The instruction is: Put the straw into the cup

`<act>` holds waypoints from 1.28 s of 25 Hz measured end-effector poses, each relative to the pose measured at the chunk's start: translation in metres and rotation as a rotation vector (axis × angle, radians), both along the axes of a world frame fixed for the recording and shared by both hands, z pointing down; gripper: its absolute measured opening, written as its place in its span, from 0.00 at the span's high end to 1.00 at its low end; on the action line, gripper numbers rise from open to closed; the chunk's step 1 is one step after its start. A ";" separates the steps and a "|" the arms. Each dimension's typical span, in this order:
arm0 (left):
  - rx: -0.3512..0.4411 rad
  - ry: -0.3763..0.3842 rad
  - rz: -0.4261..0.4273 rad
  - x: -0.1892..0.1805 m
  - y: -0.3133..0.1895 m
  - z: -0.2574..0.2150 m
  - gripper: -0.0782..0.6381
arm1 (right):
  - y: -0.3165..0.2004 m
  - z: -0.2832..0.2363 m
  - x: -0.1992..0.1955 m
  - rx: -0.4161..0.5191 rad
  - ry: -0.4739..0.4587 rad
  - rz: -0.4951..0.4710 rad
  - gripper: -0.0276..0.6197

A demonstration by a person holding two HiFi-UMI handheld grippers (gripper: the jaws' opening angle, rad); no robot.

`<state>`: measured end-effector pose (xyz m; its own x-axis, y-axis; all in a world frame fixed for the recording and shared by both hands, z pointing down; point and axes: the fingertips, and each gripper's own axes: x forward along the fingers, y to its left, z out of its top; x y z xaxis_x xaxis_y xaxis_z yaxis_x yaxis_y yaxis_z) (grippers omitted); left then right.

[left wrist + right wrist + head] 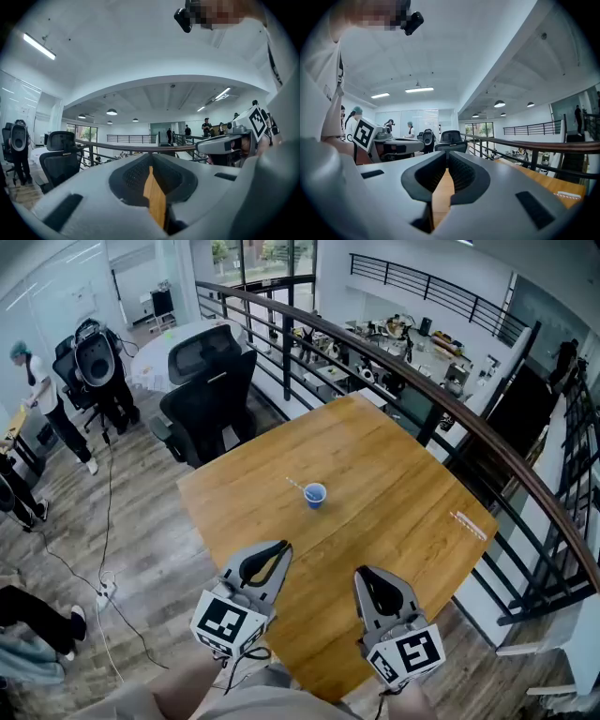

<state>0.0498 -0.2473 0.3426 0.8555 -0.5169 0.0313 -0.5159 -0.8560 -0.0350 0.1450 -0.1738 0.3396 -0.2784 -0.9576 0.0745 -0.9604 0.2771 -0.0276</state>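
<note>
Bare desk (403,512) from the lower edge up to the blue cup (315,495) at frame centre, with a straw (294,485) jutting toward upper left. Flat thin strip (468,524) near the right edge. Railing (441,399) hemming the upper right; office chair (211,395) close at upper left.

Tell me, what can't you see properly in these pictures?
- Blue cup, head view: too small to see inside it, or whether the thin straw at its rim sits in it.
- Pale strip near the table edge, head view: too small to name.
- Gripper views: the left tool and right tool fill the lower picture; no cup shows.
</note>
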 end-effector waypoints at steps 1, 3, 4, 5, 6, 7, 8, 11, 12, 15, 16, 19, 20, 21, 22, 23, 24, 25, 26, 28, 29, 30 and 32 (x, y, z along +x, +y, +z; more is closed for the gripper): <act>-0.008 0.001 0.000 -0.002 0.004 0.004 0.85 | 0.004 0.005 -0.001 -0.011 -0.004 0.001 0.91; -0.021 -0.003 0.011 -0.002 0.015 0.014 0.85 | 0.012 0.014 -0.002 -0.034 -0.011 0.005 0.91; -0.027 -0.006 0.018 -0.002 0.020 0.020 0.85 | 0.016 0.019 -0.002 -0.045 -0.015 0.007 0.91; -0.034 -0.008 0.023 -0.001 0.025 0.025 0.86 | 0.020 0.024 -0.001 -0.057 -0.019 0.007 0.91; -0.046 -0.007 0.028 0.000 0.029 0.031 0.86 | 0.024 0.027 -0.001 -0.067 -0.021 0.006 0.91; -0.060 -0.007 0.035 0.002 0.033 0.037 0.86 | 0.027 0.030 0.000 -0.074 -0.019 0.004 0.91; -0.074 -0.007 0.044 0.005 0.036 0.041 0.86 | 0.029 0.033 0.001 -0.079 -0.015 0.003 0.91; -0.081 -0.032 0.067 0.013 0.045 0.053 0.87 | 0.035 0.038 0.005 -0.096 -0.012 0.006 0.91; -0.076 -0.041 0.072 0.015 0.047 0.056 0.87 | 0.037 0.040 0.007 -0.101 -0.016 0.008 0.91; -0.075 -0.050 0.074 0.019 0.052 0.059 0.87 | 0.041 0.045 0.011 -0.116 -0.022 0.009 0.91; -0.078 -0.050 0.073 0.020 0.052 0.060 0.87 | 0.042 0.045 0.011 -0.119 -0.021 0.006 0.91; -0.083 -0.052 0.077 0.024 0.053 0.060 0.87 | 0.043 0.047 0.011 -0.124 -0.019 -0.006 0.91; -0.078 -0.055 0.081 0.025 0.052 0.059 0.87 | 0.043 0.048 0.010 -0.126 -0.019 -0.008 0.91; -0.073 -0.057 0.083 0.025 0.052 0.059 0.87 | 0.042 0.049 0.010 -0.126 -0.019 -0.011 0.91; -0.070 -0.059 0.083 0.026 0.053 0.059 0.87 | 0.042 0.050 0.009 -0.126 -0.020 -0.014 0.91; -0.068 -0.060 0.083 0.027 0.053 0.060 0.87 | 0.043 0.051 0.008 -0.125 -0.020 -0.019 0.91; -0.067 -0.062 0.082 0.028 0.054 0.060 0.87 | 0.043 0.052 0.008 -0.125 -0.021 -0.023 0.91; -0.068 -0.065 0.082 0.028 0.056 0.061 0.87 | 0.044 0.053 0.008 -0.125 -0.021 -0.028 0.91; -0.069 -0.069 0.081 0.028 0.057 0.061 0.87 | 0.044 0.053 0.007 -0.126 -0.021 -0.032 0.91; -0.074 -0.072 0.080 0.028 0.058 0.061 0.87 | 0.044 0.052 0.006 -0.128 -0.021 -0.040 0.91; -0.077 -0.071 0.078 0.027 0.058 0.061 0.87 | 0.044 0.052 0.005 -0.129 -0.021 -0.043 0.91; -0.079 -0.069 0.076 0.027 0.057 0.061 0.87 | 0.042 0.052 0.004 -0.129 -0.021 -0.046 0.91; -0.084 -0.061 0.072 0.025 0.055 0.059 0.87 | 0.040 0.053 0.003 -0.128 -0.018 -0.051 0.91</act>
<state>0.0753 -0.1922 0.4017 0.8858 -0.4472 0.1244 -0.4517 -0.8922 0.0088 0.1478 -0.1336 0.3922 -0.3286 -0.9252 0.1897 -0.9443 0.3184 -0.0827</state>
